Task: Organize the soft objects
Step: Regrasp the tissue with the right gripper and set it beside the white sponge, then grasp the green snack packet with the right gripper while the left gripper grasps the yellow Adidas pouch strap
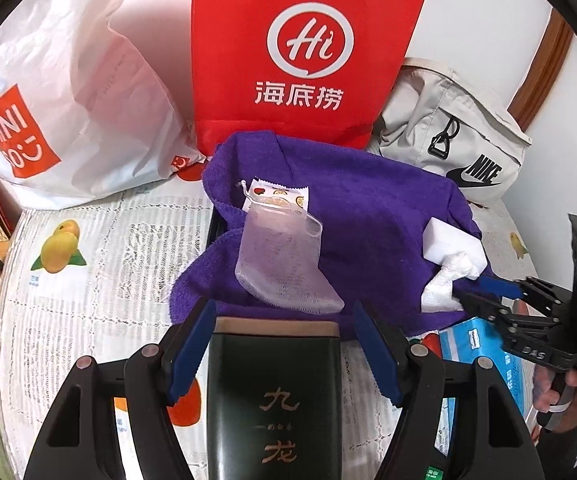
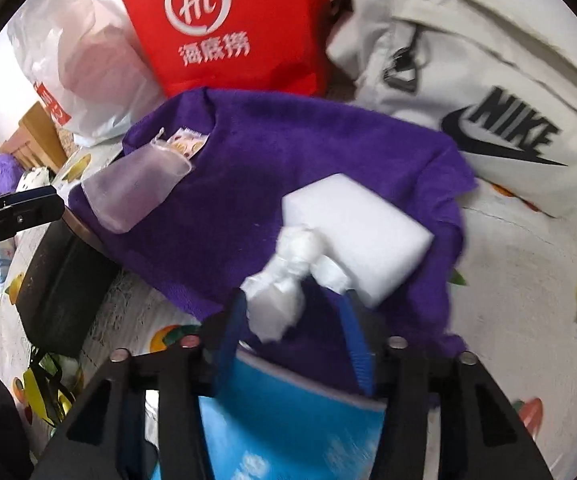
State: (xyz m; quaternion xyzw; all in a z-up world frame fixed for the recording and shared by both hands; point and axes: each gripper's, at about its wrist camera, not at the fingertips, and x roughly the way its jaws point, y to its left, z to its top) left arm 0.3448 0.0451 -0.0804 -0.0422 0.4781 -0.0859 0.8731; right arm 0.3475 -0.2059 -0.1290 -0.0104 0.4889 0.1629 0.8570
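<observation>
A purple towel (image 1: pixel 368 216) (image 2: pixel 288 148) lies bunched on the table, draped over the far end of a dark box (image 1: pixel 276 400) (image 2: pixel 64 280) with gold characters. On the towel rest a translucent mesh pouch (image 1: pixel 284 264) (image 2: pixel 136 192), a small fruit-print sachet (image 1: pixel 280 194), a white sponge block (image 1: pixel 452 240) (image 2: pixel 360 216) and a crumpled white tissue (image 1: pixel 444 280) (image 2: pixel 284 280). My left gripper (image 1: pixel 284 344) straddles the box with a gap at its right pad. My right gripper (image 2: pixel 294 332) (image 1: pixel 484 294) stands open, and the tissue lies between its tips, above a blue packet (image 2: pixel 288 420).
A red bag (image 1: pixel 308 52), a white plastic shopping bag (image 1: pixel 68 100) and a pale Nike bag (image 1: pixel 456 140) line the back against the wall. The lace tablecloth (image 1: pixel 88 280) has fruit prints. A person's hand (image 1: pixel 568 392) holds the right gripper.
</observation>
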